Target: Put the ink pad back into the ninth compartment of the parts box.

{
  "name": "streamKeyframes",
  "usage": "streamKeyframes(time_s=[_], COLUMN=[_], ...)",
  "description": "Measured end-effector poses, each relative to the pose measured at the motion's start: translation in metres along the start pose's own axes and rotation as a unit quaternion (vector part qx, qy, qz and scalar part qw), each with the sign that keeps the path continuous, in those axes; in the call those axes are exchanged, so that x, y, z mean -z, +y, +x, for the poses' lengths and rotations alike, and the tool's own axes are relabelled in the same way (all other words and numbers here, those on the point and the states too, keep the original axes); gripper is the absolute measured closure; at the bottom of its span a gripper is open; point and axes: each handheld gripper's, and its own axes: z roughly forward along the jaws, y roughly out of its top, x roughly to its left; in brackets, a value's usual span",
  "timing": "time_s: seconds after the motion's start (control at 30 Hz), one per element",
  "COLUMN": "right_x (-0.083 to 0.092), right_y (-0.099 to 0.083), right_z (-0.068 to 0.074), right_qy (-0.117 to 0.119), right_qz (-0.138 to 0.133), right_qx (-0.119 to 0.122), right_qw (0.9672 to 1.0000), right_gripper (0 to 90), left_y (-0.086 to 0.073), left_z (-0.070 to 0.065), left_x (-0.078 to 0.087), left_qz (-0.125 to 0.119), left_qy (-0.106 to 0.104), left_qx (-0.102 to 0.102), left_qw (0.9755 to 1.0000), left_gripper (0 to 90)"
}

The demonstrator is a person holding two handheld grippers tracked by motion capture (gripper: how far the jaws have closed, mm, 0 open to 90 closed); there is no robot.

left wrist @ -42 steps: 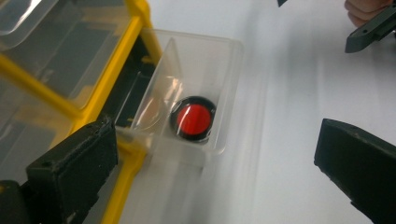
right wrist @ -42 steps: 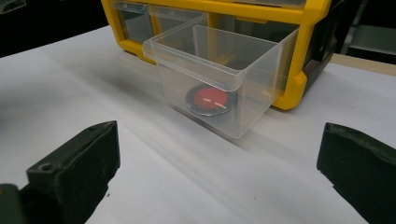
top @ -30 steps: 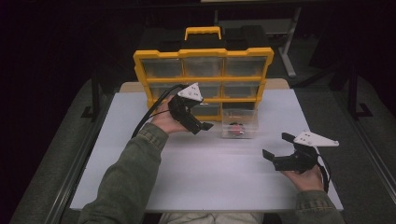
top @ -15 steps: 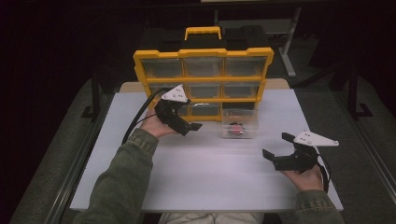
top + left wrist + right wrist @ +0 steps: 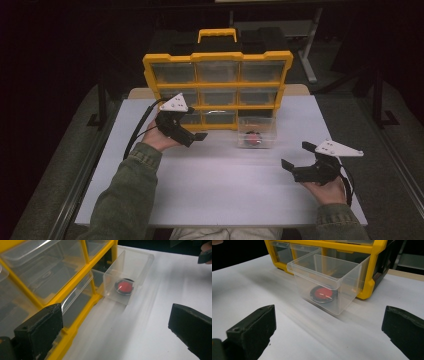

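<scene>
Clear thin plastic, the pulled-out drawer (image 5: pixel 328 280) sits ahead of the right gripper (image 5: pixel 300 164), its back end at the yellow organizer (image 5: pixel 217 85), a red disc (image 5: pixel 323 294) inside. It looks light, slick and flexible, so the front lip seems the best hold. Both the right and left gripper (image 5: pixel 192 131) are spread wide, holding nothing.

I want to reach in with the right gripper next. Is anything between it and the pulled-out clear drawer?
Nothing visible. Bare white table lies between the open right gripper and the clear drawer holding the red disc. The left gripper is off to the side by the yellow organizer.
</scene>
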Motion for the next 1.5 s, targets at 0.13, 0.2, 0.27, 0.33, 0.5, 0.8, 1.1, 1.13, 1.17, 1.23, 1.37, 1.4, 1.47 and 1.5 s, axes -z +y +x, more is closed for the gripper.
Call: streamKeyframes(time_s=[0.13, 0.2, 0.27, 0.33, 0.5, 0.8, 1.1, 1.13, 1.17, 1.23, 1.37, 1.4, 1.47, 1.5], right_x=[0.0, 0.0, 0.0, -0.001, -0.001, -0.001, -0.001, -0.001, -0.001, -0.002, -0.002, -0.002, -0.001, -0.001], right_y=[0.0, 0.0, 0.0, 0.0, 0.0, 0.0, 0.0, 0.0, 0.0, 0.0, 0.0, 0.0, 0.0, 0.0], right_z=[0.0, 0.0, 0.0, 0.0, 0.0, 0.0, 0.0, 0.0, 0.0, 0.0, 0.001, 0.001, 0.001, 0.001], right_qy=[-0.001, -0.001, -0.001, 0.0, 0.001, 0.002, 0.002, 0.002, 0.002, 0.002, 0.002, 0.002, 0.003, 0.003], right_qz=[-0.001, 0.0, 0.0, 0.001, 0.003, 0.003, 0.003, 0.003, 0.004, 0.004, 0.004, 0.005, 0.004, 0.004], right_qx=[0.0, 0.0, 0.0, 0.0, 0.0, -0.001, -0.002, -0.002, -0.002, -0.002, -0.001, -0.001, -0.001, -0.001], right_qw=[1.0, 1.0, 1.0, 1.0, 1.0, 1.0, 1.0, 1.0, 1.0, 1.0, 1.0, 1.0, 1.0, 1.0], right_gripper=[0.0, 0.0, 0.0, 0.0, 0.0, 0.0, 0.0, 0.0, 0.0, 0.0, 0.0, 0.0, 0.0, 0.0], left_y=[-0.007, -0.012, -0.017, -0.021, -0.031, -0.046, -0.071, -0.072, -0.074, -0.079, -0.09, -0.092, -0.096, -0.098], left_z=[0.0, 0.001, 0.002, 0.003, 0.003, 0.005, 0.006, 0.006, 0.005, 0.005, 0.005, 0.004, 0.002, 0.0], left_x=[0.005, 0.008, 0.01, 0.012, 0.017, 0.028, 0.04, 0.042, 0.044, 0.048, 0.053, 0.054, 0.056, 0.056], left_qz=[-0.012, -0.017, -0.017, -0.017, -0.026, -0.052, -0.061, -0.061, -0.063, -0.071, -0.082, -0.081, -0.084, -0.087], left_qy=[0.008, 0.008, 0.012, 0.017, 0.023, 0.025, 0.037, 0.041, 0.045, 0.052, 0.058, 0.06, 0.074, 0.081], left_qx=[0.008, 0.013, 0.019, 0.023, 0.034, 0.051, 0.068, 0.07, 0.071, 0.075, 0.088, 0.091, 0.088, 0.086], left_qw=[0.9999, 0.9997, 0.9996, 0.9995, 0.9988, 0.997, 0.9951, 0.9948, 0.9945, 0.9933, 0.9911, 0.9908, 0.9898, 0.9892], left_gripper=[0.0, 0.0, 0.0, 0.0, 0.0, 0.0, 0.0, 0.0, 0.0, 0.0, 0.0, 0.0, 0.0, 0.0])
